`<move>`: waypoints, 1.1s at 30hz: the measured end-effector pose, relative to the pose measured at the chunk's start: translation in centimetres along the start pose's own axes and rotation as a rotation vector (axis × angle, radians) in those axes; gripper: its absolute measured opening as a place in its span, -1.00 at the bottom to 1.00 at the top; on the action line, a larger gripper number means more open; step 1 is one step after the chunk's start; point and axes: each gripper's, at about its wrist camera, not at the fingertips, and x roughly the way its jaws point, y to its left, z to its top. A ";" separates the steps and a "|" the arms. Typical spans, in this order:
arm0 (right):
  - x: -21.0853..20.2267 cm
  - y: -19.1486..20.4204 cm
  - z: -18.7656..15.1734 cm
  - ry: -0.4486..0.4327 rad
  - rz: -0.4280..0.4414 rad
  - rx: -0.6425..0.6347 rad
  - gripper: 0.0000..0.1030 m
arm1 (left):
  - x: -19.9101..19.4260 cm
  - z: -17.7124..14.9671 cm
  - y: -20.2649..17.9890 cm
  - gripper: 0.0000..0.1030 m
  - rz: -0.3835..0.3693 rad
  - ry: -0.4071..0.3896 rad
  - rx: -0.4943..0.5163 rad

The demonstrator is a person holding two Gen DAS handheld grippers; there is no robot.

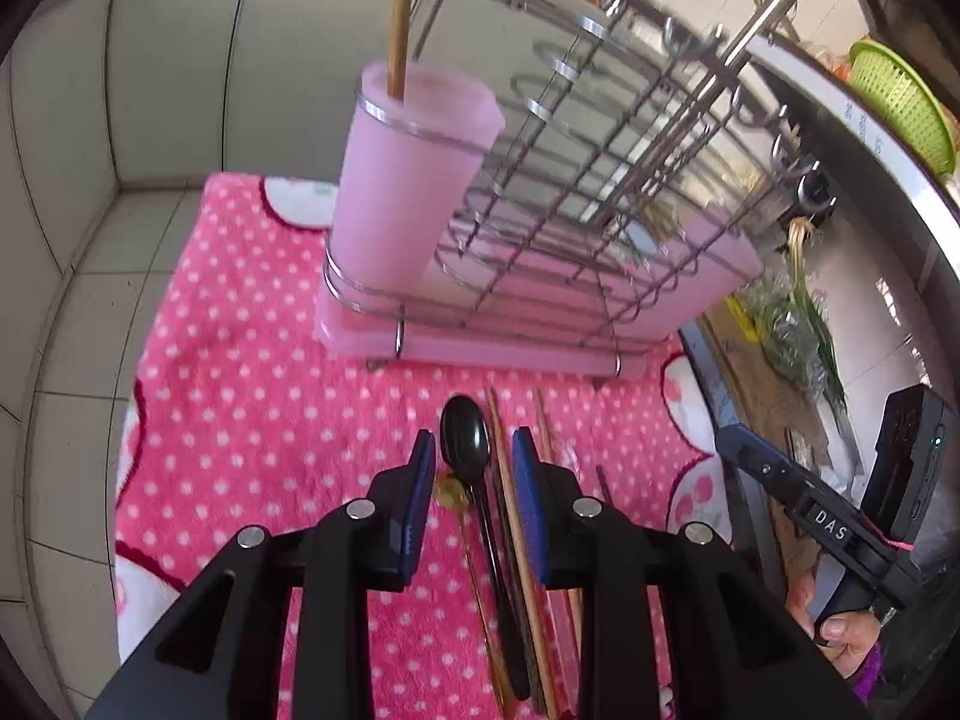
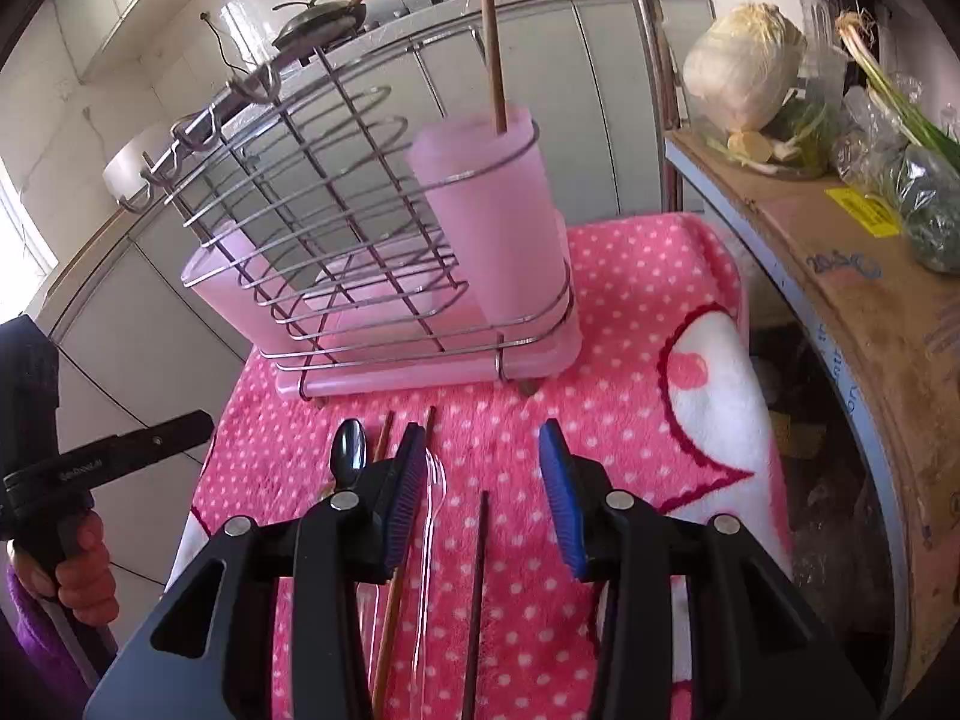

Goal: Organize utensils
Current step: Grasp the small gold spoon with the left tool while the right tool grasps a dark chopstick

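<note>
utensils: a black spoon (image 1: pixel 465 438), several chopsticks (image 1: pixel 510 480) and a clear plastic utensil (image 2: pixel 433 498) are laid on the pink dotted blanket (image 1: pixel 252 396), just in front of the wire rack (image 1: pixel 600 192).
holder: a pink cup (image 1: pixel 408 180) is kept in the rack's ring; one chopstick (image 1: pixel 401 18) is already stood in it.
progress: it is judged that the task is only begun, as one piece is stored and most pieces are left on the blanket.
left gripper (image 1: pixel 474 462): it is held open, with the spoon and one chopstick seen between the pads; no pad is seen pressing on them.
right gripper (image 2: pixel 480 462): it is held open over a dark chopstick (image 2: pixel 479 588), with nothing gripped; contact with the blanket cannot be told.
edges: the blanket's border is near on the right side, beside a cardboard box (image 2: pixel 840 276) with vegetables.
open room: free blanket is seen left of the spoon; the rack's base is close ahead, so a lift is judged safer before any move forward.
crowding: the pieces are laid touching or nearly so, and a second piece may be taken together with the first.
</note>
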 end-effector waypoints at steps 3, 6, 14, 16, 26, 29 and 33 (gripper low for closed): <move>0.9 -0.7 -0.8 0.044 0.016 0.023 -0.22 | 2.9 -1.2 0.1 -0.80 0.014 0.108 0.001; 1.6 -1.3 -1.3 0.081 0.038 0.051 -0.23 | 5.3 -1.9 0.4 -0.84 0.020 0.199 -0.029; 1.7 -2.0 -1.3 0.091 0.047 0.066 -0.23 | 8.8 -2.1 0.4 -0.84 0.061 0.281 -0.051; 1.9 -2.1 -1.3 0.098 0.050 0.066 -0.23 | 9.3 -2.1 -0.1 -0.83 0.073 0.284 -0.040; 3.3 -1.8 -1.4 0.168 0.071 0.067 -0.23 | 9.8 -2.3 -0.9 -0.81 0.130 0.293 0.001; 4.1 -1.5 -1.5 0.205 0.065 0.059 -0.23 | 10.5 -2.2 -1.3 -0.88 0.135 0.295 0.028; 4.7 -1.0 -1.7 0.241 0.069 0.051 -0.32 | 10.4 -1.9 -0.3 -0.96 0.105 0.287 -0.029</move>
